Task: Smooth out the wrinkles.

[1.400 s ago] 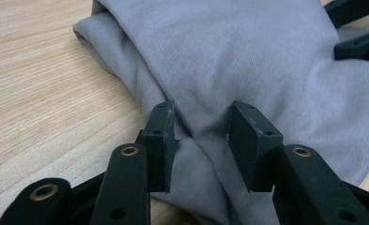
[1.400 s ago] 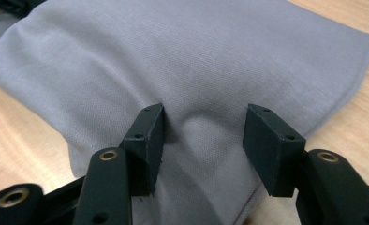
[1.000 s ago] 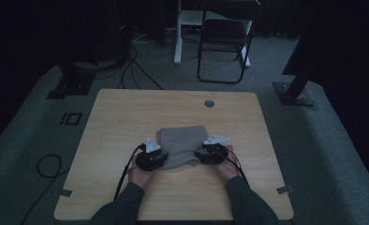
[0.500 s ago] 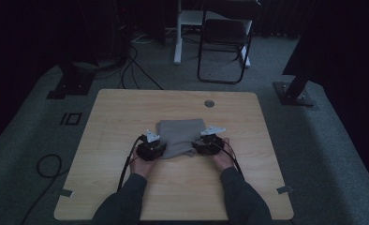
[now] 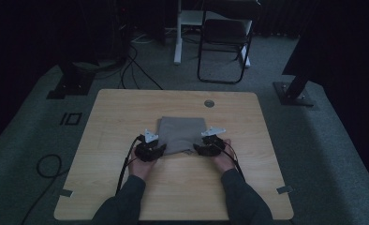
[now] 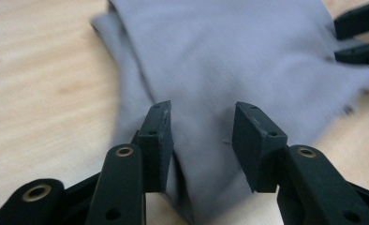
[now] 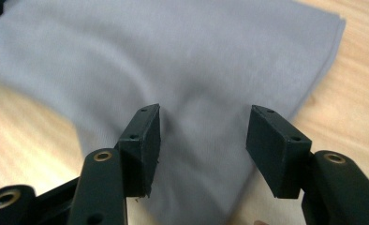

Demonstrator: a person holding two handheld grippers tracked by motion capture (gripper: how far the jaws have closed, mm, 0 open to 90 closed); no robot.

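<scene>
High view: a folded grey cloth (image 5: 181, 133) lies flat near the middle of the wooden surface (image 5: 126, 105). The left gripper (image 5: 160, 149) sits at the cloth's near left corner and the right gripper (image 5: 197, 149) at its near right corner, each held in a hand, with the cloth's near edge running between the two sets of jaws. A black chair (image 5: 224, 42) stands on the floor beyond the surface.

Left gripper view: the jaws stand spread and have just been opening. The cloth (image 6: 229, 70) lies between them and stretches on ahead of them; neither pad presses it, though the left pad sits just beside a folded edge. Bare surface (image 6: 42, 84) shows off to the left of the jaws. The other gripper's black jaws (image 6: 360, 37) reach the cloth's far corner at upper right.

Right gripper view: the jaws stand spread, having just been opening. The cloth (image 7: 173, 61) lies between and ahead of them, its corner pointing back between the pads, untouched by either. Surface (image 7: 356, 79) shows right of the jaws.
</scene>
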